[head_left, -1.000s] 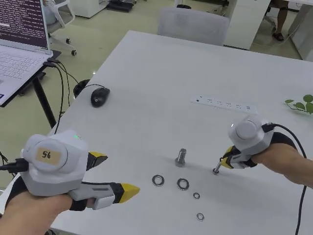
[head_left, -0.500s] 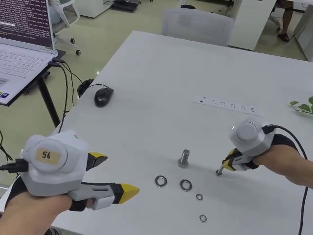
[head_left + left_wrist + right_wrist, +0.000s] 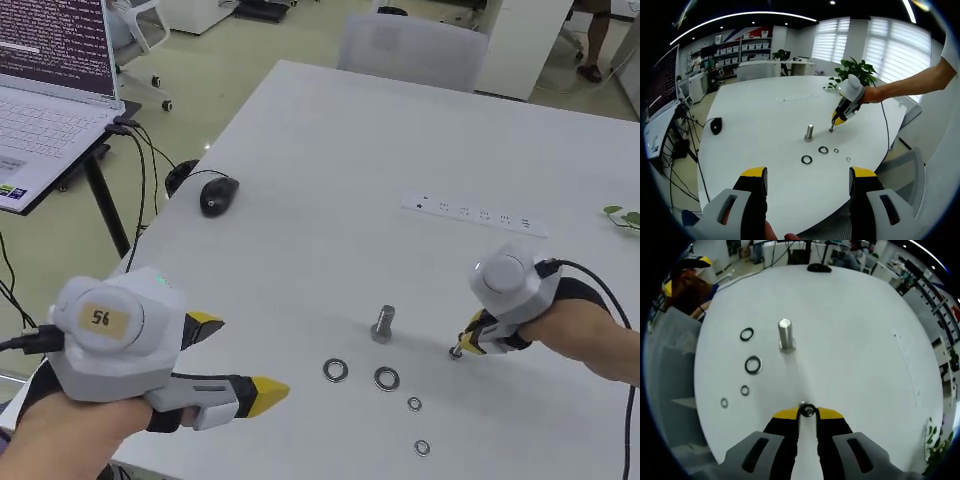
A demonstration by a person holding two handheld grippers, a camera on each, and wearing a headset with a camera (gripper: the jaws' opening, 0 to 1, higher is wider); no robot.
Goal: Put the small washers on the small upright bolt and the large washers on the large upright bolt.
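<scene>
Right gripper view: right gripper (image 3: 807, 415) clamped on small bolt (image 3: 807, 410), standing near large bolt (image 3: 785, 335). Four washers (image 3: 753, 365) flat, just beside large bolt. Left gripper (image 3: 807, 173) jaws apart, well apart from large bolt. Risk: jerky release topples small bolt.

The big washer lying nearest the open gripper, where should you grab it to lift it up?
Probably by its rim, coming straight down from above. The big washer lies flat on the table, so there is no raised side to catch. One jaw tip in the hole and one outside the ring should pinch the band. The left gripper is open and closest.
</scene>
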